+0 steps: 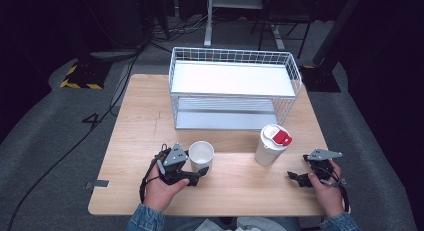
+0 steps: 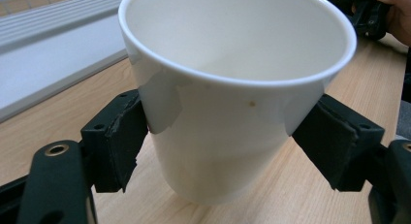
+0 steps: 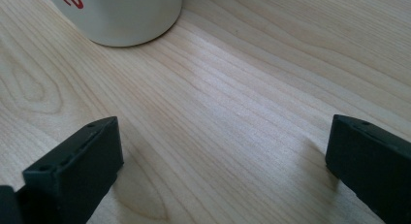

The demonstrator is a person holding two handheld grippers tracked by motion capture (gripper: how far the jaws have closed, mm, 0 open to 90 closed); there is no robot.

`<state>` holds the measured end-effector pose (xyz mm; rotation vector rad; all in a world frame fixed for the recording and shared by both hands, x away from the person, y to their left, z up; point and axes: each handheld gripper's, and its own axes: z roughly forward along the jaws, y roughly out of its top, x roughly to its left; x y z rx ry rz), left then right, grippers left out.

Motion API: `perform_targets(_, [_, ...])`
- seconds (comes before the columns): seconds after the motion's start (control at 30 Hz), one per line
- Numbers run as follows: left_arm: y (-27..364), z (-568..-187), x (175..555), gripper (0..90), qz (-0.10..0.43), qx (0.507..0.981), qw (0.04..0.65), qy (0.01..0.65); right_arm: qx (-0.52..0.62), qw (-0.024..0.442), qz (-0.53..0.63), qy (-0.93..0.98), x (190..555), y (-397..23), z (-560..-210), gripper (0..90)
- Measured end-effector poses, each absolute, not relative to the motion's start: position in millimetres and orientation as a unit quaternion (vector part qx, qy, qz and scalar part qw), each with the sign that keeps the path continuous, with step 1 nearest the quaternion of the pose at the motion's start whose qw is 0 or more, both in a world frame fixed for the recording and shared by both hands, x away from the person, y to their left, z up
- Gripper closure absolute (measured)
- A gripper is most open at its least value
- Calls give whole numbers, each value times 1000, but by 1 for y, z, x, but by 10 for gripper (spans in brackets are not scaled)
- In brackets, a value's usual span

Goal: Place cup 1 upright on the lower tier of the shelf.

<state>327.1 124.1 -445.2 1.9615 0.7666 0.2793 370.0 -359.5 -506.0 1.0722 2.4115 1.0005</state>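
An empty white cup [image 1: 201, 153] stands left of centre near the table's front, and my left gripper [image 1: 200, 171] is shut on it. In the left gripper view both black pads [image 2: 121, 136] press the sides of the cup [image 2: 232, 88] below its rim. Its base is close to the wood; I cannot tell whether it touches. A white lidded cup [image 1: 270, 143] with a red tab on its lid stands to the right. My right gripper [image 1: 295, 178] rests low by the front right edge, open. Bare wood lies between its jaws [image 3: 223, 156], with the lidded cup's base [image 3: 121, 15] ahead.
A white wire rack [image 1: 235, 81] with two shelves fills the back of the wooden table [image 1: 240, 186]. A person's hands hold both grippers at the front edge. The other hand and its gripper [image 2: 373, 10] show in the top right corner of the left gripper view.
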Motion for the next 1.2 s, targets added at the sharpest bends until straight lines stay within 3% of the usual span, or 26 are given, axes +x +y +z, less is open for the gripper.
perform_targets(1.2, [84,-425,405,217,161,793,498,312,376,159,349,843,370,-360,-506,0])
